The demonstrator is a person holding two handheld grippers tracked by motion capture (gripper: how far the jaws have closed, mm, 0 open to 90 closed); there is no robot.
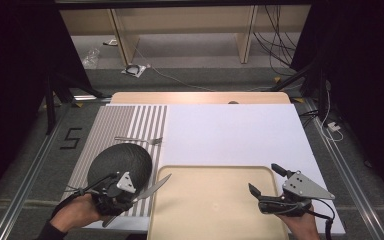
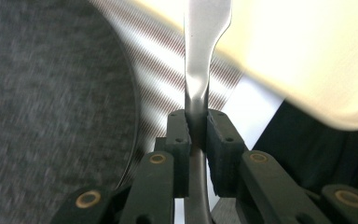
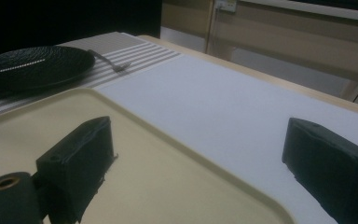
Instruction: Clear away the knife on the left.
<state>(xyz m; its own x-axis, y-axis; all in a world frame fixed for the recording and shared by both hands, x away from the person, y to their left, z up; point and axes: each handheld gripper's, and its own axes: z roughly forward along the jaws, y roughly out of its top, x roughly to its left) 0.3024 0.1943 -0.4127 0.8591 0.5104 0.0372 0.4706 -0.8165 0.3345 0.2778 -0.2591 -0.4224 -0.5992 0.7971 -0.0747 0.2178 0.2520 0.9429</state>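
My left tool (image 1: 125, 192) was clenched on a shiny steel table knife (image 1: 152, 189). The left gripper view showed what the high view could not: both black pads (image 2: 179, 133) pinching the knife's narrow neck (image 2: 196, 88), the blade running on over the cream plastic tray's rim (image 2: 307, 88). From above, the knife slanted between the dark round woven placemat (image 1: 122, 160) and the tray (image 1: 215, 200). My right tool (image 1: 267, 180) stood released over the tray's right part, nothing between its jaws. A steel fork (image 1: 140, 140) lay on the striped cloth (image 1: 130, 120) beyond the placemat, on the bench.
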